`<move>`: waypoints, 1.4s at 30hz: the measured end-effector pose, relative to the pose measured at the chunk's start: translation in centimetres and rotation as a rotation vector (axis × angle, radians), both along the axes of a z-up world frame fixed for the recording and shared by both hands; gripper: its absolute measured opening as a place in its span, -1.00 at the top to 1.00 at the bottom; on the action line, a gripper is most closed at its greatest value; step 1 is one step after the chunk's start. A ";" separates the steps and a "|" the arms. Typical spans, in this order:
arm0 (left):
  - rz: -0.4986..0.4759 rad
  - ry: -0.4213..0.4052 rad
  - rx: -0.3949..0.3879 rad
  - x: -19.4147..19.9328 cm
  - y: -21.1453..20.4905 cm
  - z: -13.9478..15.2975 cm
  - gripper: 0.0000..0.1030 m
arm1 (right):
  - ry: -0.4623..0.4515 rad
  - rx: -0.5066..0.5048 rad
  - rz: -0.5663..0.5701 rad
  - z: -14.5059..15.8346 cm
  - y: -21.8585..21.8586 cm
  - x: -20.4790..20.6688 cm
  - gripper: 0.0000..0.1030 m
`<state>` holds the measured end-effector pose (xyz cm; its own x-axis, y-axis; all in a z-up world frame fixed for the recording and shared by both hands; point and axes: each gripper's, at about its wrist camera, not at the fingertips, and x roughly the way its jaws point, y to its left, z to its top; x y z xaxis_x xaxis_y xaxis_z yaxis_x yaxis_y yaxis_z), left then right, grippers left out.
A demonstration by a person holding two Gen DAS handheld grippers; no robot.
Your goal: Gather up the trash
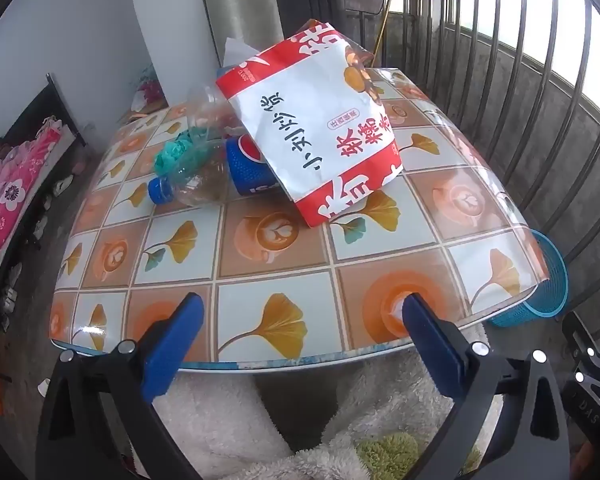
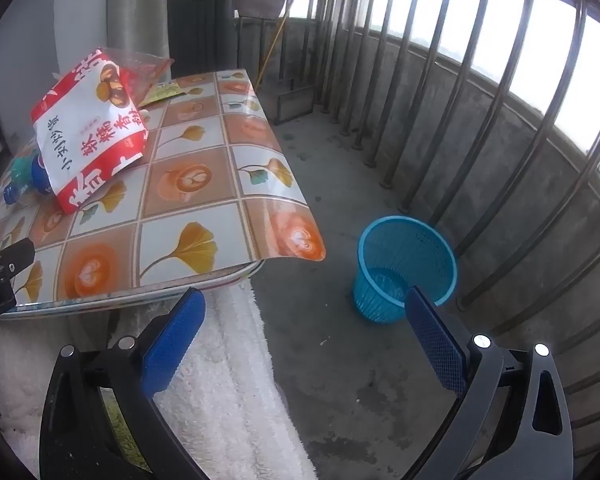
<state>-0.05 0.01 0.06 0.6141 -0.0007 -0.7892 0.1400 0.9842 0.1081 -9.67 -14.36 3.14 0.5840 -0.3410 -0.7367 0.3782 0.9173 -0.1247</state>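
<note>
Both cameras ride on hand-held grippers and look forward and steeply down along two blue-padded fingers that rise from the bottom of each frame. The left wrist view sits close to the near edge of the table [image 1: 260,280], facing across its patterned top, which fills the middle of the frame; railing bars curve down the right side. The right wrist view sits further right, with the table in the left half and the concrete floor [image 2: 332,168] at centre. Both views share the table, the red-and-white bag [image 1: 312,120] and the blue basket [image 2: 406,264].
</note>
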 end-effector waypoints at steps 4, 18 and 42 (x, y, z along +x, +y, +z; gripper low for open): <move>-0.006 -0.003 -0.002 -0.2 0.1 0.1 -0.89 | -0.001 0.005 -0.003 0.0 0.0 0.1 -0.85; -0.084 -0.003 -0.005 -0.5 -0.7 0.3 -0.89 | -0.014 0.000 -0.016 0.6 -0.3 0.0 -0.85; -0.062 0.003 0.003 -0.7 -0.6 0.1 -0.89 | -0.020 0.004 -0.003 0.9 0.3 0.5 -0.85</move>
